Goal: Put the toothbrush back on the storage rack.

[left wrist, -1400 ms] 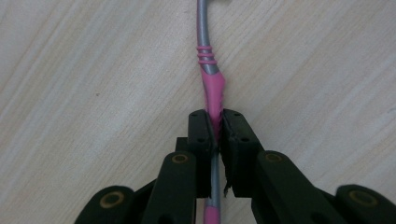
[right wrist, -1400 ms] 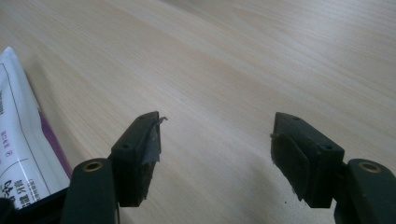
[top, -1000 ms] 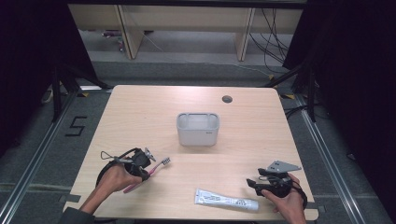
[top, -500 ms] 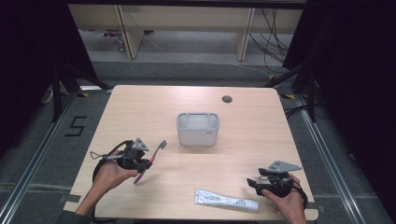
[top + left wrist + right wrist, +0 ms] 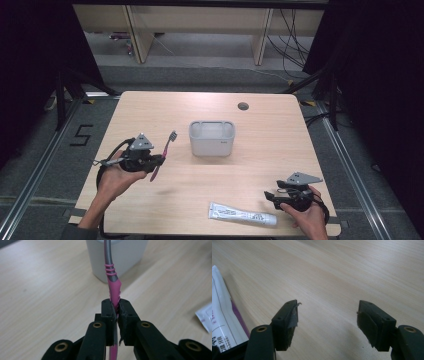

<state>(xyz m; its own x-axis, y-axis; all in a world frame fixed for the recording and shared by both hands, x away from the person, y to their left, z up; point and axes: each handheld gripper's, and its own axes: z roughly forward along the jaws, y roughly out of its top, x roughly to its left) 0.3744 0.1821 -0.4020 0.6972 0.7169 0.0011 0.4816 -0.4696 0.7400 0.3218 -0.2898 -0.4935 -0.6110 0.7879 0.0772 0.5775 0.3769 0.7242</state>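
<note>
Now: left gripper [image 5: 156, 161] clamped on pink toothbrush [image 5: 163, 155], lifted clear of table [image 5: 150, 112], left of grey holder [image 5: 212, 138]. Right gripper [image 5: 272, 195] jaws apart, near toothpaste tube [image 5: 242, 214]. Best to keep brush upright, centre over holder, then lower.

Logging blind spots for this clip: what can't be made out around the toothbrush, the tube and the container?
- Toothbrush: its head runs off the top edge of the left gripper view; bristles too small in the high view.
- Toothpaste tube: print too small in the high view; cut by the left edge in the right gripper view.
- Container: its inside is too small to read in the high view.
</note>
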